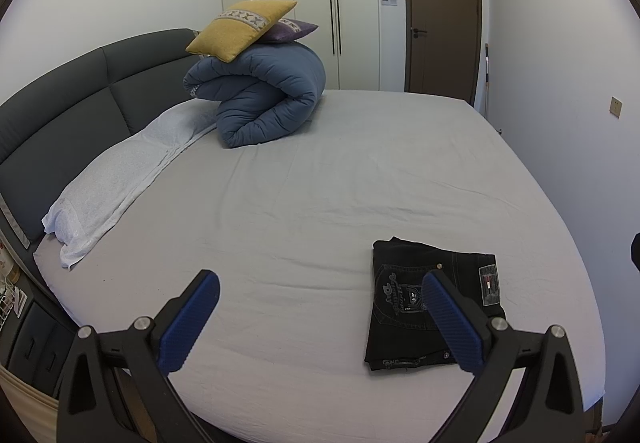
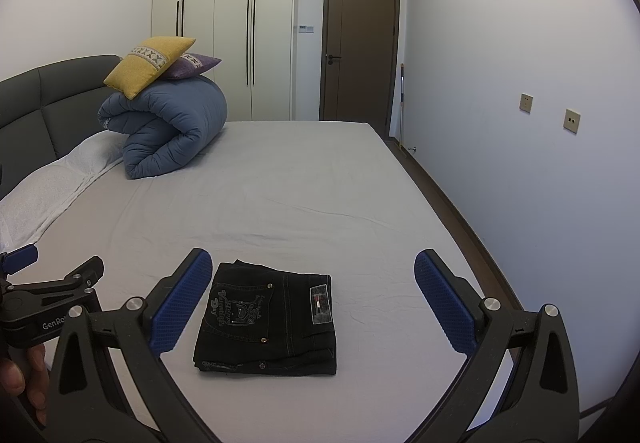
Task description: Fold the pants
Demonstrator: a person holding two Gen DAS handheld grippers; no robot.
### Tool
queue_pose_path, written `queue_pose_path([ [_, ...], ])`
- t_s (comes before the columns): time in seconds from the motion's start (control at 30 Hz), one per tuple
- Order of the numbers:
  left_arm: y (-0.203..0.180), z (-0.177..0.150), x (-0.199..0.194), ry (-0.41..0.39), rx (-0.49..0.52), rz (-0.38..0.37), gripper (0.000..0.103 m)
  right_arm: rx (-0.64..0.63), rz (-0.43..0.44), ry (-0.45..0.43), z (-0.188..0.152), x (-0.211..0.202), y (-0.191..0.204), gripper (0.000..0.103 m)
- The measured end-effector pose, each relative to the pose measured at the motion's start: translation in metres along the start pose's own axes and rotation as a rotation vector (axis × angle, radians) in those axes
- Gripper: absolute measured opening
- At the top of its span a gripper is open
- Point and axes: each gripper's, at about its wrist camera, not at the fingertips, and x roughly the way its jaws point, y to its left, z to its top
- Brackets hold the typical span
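Left wrist view: The left tongs [image 1: 320,293] stand released, the two blue pads spread wide, nothing between them. They hang above the near part of the bed [image 1: 320,183], which is covered in a pale grey sheet. The pants [image 1: 404,307], black denim, lie folded into a compact rectangle flat on the sheet, to the right of the tongs' midline. The right pad [image 1: 452,327] overlaps the pants' middle in this view; whether it touches the cloth cannot be told. The left pad is well apart from them. A back pocket with pale stitching and a small label face up. Farther off, a rolled blue duvet [image 1: 268,99] sits near the headboard [image 1: 60,115], with a yellow cushion [image 1: 240,29] and a purple cushion [image 1: 292,29] on top. A white pillow [image 1: 120,179] lies along the headboard.

Right wrist view: The right tongs [image 2: 314,295] are likewise released, pads wide apart and empty. The pants [image 2: 268,323] lie between the two pads, nearer the left pad [image 2: 180,307], just beside it; the right pad is well apart. The folded stack rests flat, edges roughly square. The left tongs [image 2: 20,257] show at the left edge, with a hand [image 2: 24,379] below them. A wardrobe [image 2: 236,31] and a brown door [image 2: 358,43] stand beyond the bed.
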Motion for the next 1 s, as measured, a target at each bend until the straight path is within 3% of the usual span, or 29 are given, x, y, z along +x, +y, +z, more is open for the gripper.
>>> queue_pose_path([
  [1.0, 0.013, -0.002, 0.009, -0.001, 0.040, -0.040, 0.103, -0.001, 0.006, 0.009, -0.011, 0.007, -0.004, 0.103],
])
